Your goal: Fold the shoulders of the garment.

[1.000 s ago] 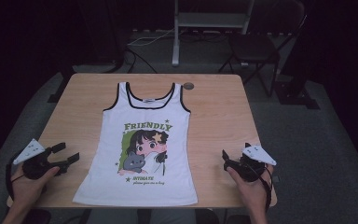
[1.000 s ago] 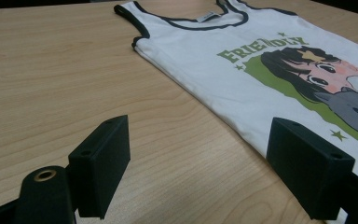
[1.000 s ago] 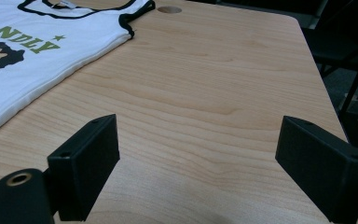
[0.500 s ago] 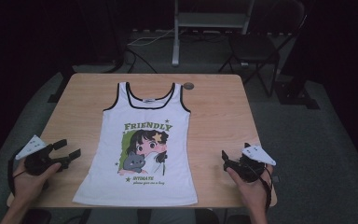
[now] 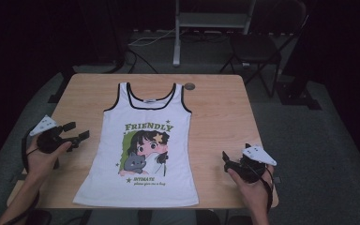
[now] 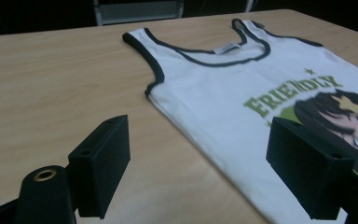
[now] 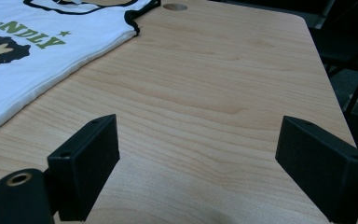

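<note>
a light wooden rectangular table (image 5: 225, 112) is seen with a white sleeveless tank top with black trim and a green "friendly" cartoon print (image 5: 143, 145) spread flat at its middle, neckline at the far side. no fold is seen, so any handling is judged not yet begun. the left gripper (image 5: 77, 133) is held just beside the top's left edge, jaws spread and empty. the right gripper (image 5: 226, 161) is held apart over bare wood, jaws likewise spread.
</note>
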The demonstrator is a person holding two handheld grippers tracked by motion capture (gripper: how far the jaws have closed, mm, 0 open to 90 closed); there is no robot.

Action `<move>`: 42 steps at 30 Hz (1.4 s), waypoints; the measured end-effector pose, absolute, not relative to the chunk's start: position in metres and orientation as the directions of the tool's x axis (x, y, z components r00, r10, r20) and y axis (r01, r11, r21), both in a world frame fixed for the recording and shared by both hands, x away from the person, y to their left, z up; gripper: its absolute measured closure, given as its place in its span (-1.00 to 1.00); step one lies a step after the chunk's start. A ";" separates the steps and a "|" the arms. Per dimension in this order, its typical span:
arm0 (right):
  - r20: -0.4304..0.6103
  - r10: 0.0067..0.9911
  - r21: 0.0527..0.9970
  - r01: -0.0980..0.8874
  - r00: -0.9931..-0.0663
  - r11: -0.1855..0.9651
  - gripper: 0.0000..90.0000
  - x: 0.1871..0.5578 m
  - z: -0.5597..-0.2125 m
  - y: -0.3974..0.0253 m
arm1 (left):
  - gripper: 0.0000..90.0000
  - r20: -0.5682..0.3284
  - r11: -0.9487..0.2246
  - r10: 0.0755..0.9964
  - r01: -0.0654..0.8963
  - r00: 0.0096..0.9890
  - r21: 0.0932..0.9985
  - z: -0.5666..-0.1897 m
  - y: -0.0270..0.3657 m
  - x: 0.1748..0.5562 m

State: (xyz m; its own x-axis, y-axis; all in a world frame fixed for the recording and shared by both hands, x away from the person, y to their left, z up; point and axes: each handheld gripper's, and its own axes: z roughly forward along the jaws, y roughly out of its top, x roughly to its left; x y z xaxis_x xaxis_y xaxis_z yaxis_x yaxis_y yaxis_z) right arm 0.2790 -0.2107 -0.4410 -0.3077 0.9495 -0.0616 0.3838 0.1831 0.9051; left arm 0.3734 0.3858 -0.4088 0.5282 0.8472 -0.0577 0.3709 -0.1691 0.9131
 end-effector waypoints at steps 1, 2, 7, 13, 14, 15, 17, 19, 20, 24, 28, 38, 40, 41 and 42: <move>-0.063 0.949 0.904 0.385 -0.308 0.185 -0.72 0.279 -0.441 -0.210 | -0.53 -0.057 -0.169 0.847 0.371 0.528 0.913 -0.408 0.384 0.376; -0.064 0.949 0.904 0.385 -0.308 0.186 -0.72 0.279 -0.441 -0.210 | -0.53 -0.057 -0.173 0.845 0.372 0.531 0.912 -0.405 0.382 0.382; -0.060 0.948 0.904 0.386 -0.311 0.184 -0.72 0.280 -0.441 -0.210 | -0.53 -0.046 -0.200 0.840 0.386 0.541 0.901 -0.396 0.366 0.419; -0.063 0.947 0.904 0.384 -0.314 0.187 -0.72 0.279 -0.441 -0.210 | -0.53 -0.050 -0.209 0.845 0.415 0.532 0.886 -0.396 0.349 0.457; -0.065 0.947 0.904 0.384 -0.315 0.190 -0.72 0.279 -0.441 -0.210 | -0.53 -0.050 -0.211 0.846 0.419 0.531 0.883 -0.396 0.346 0.463; -0.067 0.947 0.904 0.383 -0.315 0.191 -0.72 0.279 -0.441 -0.210 | -0.53 -0.052 -0.211 0.847 0.425 0.529 0.880 -0.397 0.344 0.468; -0.065 0.946 0.904 0.382 -0.318 0.191 -0.72 0.279 -0.441 -0.210 | -0.53 -0.055 -0.213 0.849 0.435 0.526 0.875 -0.399 0.340 0.477; -0.063 0.945 0.905 0.381 -0.320 0.190 -0.72 0.279 -0.441 -0.210 | -0.53 -0.061 -0.212 0.850 0.445 0.524 0.870 -0.400 0.337 0.485; -0.061 0.945 0.905 0.381 -0.320 0.188 -0.72 0.279 -0.441 -0.210 | -0.53 -0.066 -0.207 0.852 0.451 0.520 0.868 -0.400 0.335 0.489; -0.058 0.945 0.903 0.386 -0.323 0.187 -0.72 0.280 -0.441 -0.210 | -0.53 -0.073 -0.202 0.851 0.453 0.520 0.869 -0.396 0.329 0.502; -0.060 0.944 0.902 0.387 -0.325 0.191 -0.72 0.280 -0.441 -0.209 | -0.53 -0.076 -0.203 0.854 0.465 0.514 0.861 -0.392 0.323 0.518; -0.059 0.937 0.900 0.387 -0.344 0.199 -0.72 0.282 -0.441 -0.208 | -0.53 -0.142 -0.140 0.872 0.518 0.468 0.844 -0.382 0.321 0.556; -0.054 0.936 0.901 0.388 -0.347 0.195 -0.72 0.282 -0.441 -0.208 | -0.53 -0.143 -0.143 0.872 0.523 0.468 0.840 -0.381 0.320 0.562; -0.055 0.935 0.901 0.387 -0.349 0.197 -0.72 0.283 -0.441 -0.208 | -0.53 -0.136 -0.150 0.874 0.526 0.466 0.837 -0.381 0.319 0.565; -0.054 0.935 0.901 0.387 -0.350 0.197 -0.72 0.283 -0.441 -0.208 | -0.53 -0.134 -0.153 0.876 0.530 0.464 0.834 -0.381 0.318 0.568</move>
